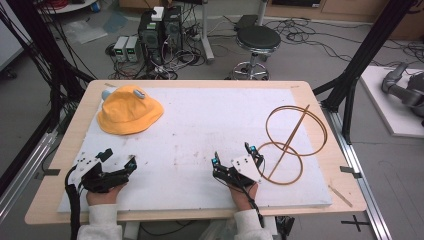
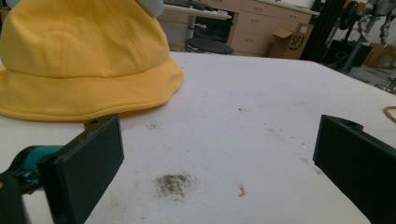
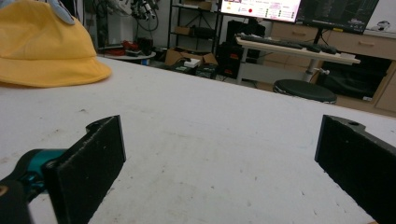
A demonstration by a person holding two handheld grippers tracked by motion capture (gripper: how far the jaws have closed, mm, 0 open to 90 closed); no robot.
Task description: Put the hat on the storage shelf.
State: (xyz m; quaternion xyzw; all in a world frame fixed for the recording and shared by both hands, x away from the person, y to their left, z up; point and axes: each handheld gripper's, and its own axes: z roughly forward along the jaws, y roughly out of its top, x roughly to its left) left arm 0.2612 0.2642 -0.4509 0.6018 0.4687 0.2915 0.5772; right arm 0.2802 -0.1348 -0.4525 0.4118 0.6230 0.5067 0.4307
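Observation:
A yellow bucket hat (image 1: 129, 110) lies brim down at the back left of the white board (image 1: 200, 115); it also fills the upper left of the left gripper view (image 2: 79, 60) and the far left of the right gripper view (image 3: 42, 46). A wooden stand of thin rings and a crossing stick (image 1: 290, 142) rests at the right. My left gripper (image 1: 120, 159) sits near the front left, jaws wide apart with nothing between them (image 2: 219, 158). My right gripper (image 1: 234, 154) rests front centre-right, just left of the rings, open and empty (image 3: 222, 163).
The board lies on a wooden table (image 1: 320, 100). A dirt smudge (image 2: 173, 183) marks the board ahead of the left gripper. Beyond the table stand a black stool (image 1: 257, 42), computer cases (image 1: 160, 32) with cables, and black frame posts (image 1: 365, 55).

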